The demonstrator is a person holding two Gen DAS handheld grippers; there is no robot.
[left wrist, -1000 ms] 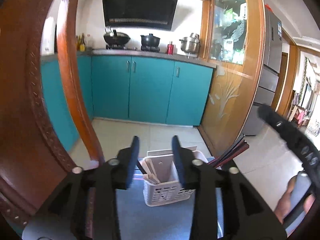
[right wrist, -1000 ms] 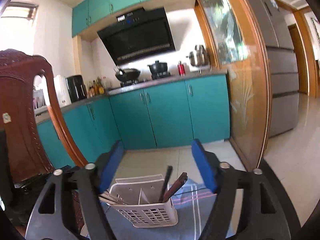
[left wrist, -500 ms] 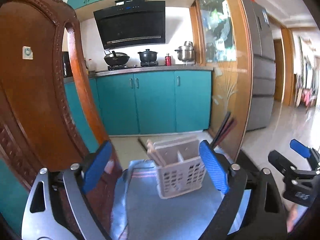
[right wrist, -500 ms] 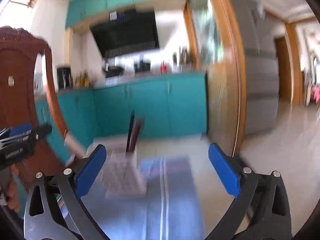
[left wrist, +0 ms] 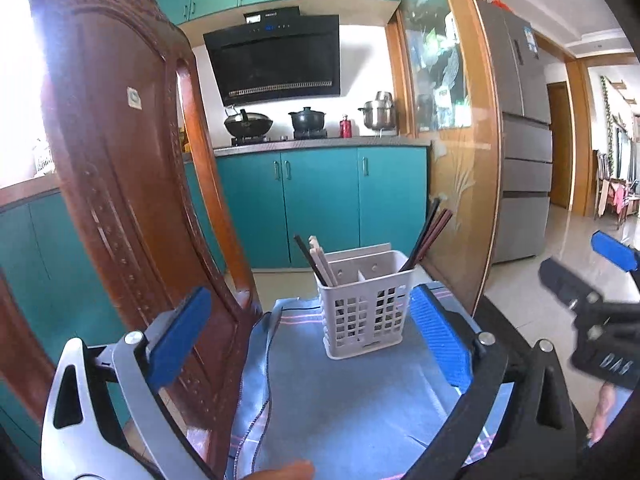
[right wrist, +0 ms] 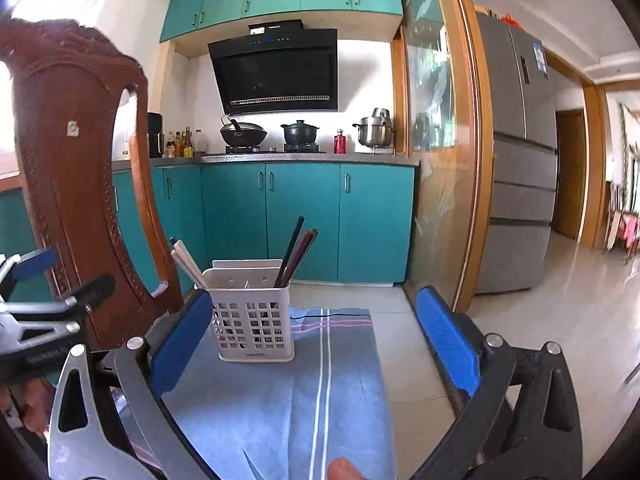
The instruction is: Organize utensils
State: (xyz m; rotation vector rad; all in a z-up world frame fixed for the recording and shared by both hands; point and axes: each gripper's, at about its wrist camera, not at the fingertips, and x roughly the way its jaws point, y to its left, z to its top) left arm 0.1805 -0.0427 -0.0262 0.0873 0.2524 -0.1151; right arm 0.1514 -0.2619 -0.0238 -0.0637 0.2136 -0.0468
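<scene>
A white slotted utensil basket [left wrist: 366,308] stands on a blue striped cloth [left wrist: 344,400]; it also shows in the right wrist view [right wrist: 252,316]. Dark chopsticks [left wrist: 428,236] lean out of its right compartment, pale and dark chopsticks [left wrist: 318,262] out of its left. In the right wrist view the dark chopsticks [right wrist: 296,250] and pale ones [right wrist: 186,262] show too. My left gripper [left wrist: 310,336] is open and empty, short of the basket. My right gripper [right wrist: 312,336] is open and empty, also short of it.
A carved wooden chair back [left wrist: 132,184] rises close on the left, seen also in the right wrist view [right wrist: 80,184]. Teal kitchen cabinets [right wrist: 304,220], a glass partition [right wrist: 440,160] and a fridge [right wrist: 520,160] stand behind. The right gripper shows at the left view's right edge [left wrist: 600,320].
The left gripper's jaws have opened wide from a near-shut stance. Both grippers have drawn back from the basket and steadied. The basket has not moved.
</scene>
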